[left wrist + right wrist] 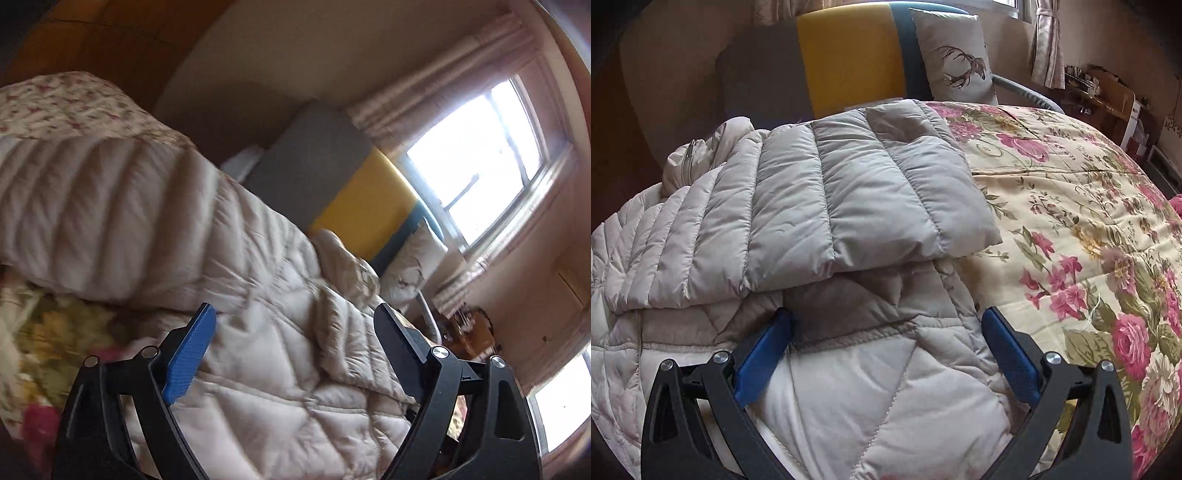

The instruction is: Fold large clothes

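Note:
A large beige quilted down jacket [820, 206] lies on a bed, with a sleeve [871, 184] folded across its body. It also shows in the left wrist view [258, 295], tilted and blurred. My right gripper [886, 328] is open, its blue pads [764, 354] spread just above the jacket's lower part, holding nothing. My left gripper [295, 328] is open over the jacket's body, holding nothing; its left blue pad [192, 354] shows clearly.
The floral bedspread [1089, 229] covers the bed to the right of the jacket. A grey, yellow and blue headboard [846, 55] and a deer-print cushion [956, 55] stand behind. A window [487, 158] and curtains are beyond; a cluttered shelf [1104, 92] is at far right.

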Demonstrator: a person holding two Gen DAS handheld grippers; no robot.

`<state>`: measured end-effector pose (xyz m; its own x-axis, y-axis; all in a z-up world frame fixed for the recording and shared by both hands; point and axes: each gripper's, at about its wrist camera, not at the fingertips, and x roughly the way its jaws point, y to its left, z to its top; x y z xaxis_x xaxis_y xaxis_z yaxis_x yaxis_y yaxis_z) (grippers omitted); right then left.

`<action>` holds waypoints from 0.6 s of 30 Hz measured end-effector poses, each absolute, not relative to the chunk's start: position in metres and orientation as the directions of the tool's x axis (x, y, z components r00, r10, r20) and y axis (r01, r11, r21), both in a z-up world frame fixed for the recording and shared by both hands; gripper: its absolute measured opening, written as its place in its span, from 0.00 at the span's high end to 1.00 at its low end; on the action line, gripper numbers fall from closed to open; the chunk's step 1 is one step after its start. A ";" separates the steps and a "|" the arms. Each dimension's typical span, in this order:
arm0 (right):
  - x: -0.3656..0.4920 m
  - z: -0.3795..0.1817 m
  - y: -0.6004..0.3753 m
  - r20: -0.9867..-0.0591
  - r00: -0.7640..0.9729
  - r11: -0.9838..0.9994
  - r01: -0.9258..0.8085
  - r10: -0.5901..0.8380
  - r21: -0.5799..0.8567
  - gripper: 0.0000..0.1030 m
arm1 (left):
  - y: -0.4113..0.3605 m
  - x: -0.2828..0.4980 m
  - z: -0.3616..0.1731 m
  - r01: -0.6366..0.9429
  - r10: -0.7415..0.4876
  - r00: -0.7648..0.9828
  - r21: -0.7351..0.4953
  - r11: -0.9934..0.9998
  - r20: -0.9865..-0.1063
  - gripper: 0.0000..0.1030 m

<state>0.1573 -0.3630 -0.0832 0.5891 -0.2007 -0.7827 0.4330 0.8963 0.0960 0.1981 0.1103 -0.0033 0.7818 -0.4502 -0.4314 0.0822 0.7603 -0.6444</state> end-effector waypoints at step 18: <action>0.157 -0.083 -0.364 -0.783 0.588 0.896 0.434 -0.203 0.093 0.02 | 0.359 0.161 -0.091 -0.423 -0.018 0.882 -0.808 0.410 -0.471 0.48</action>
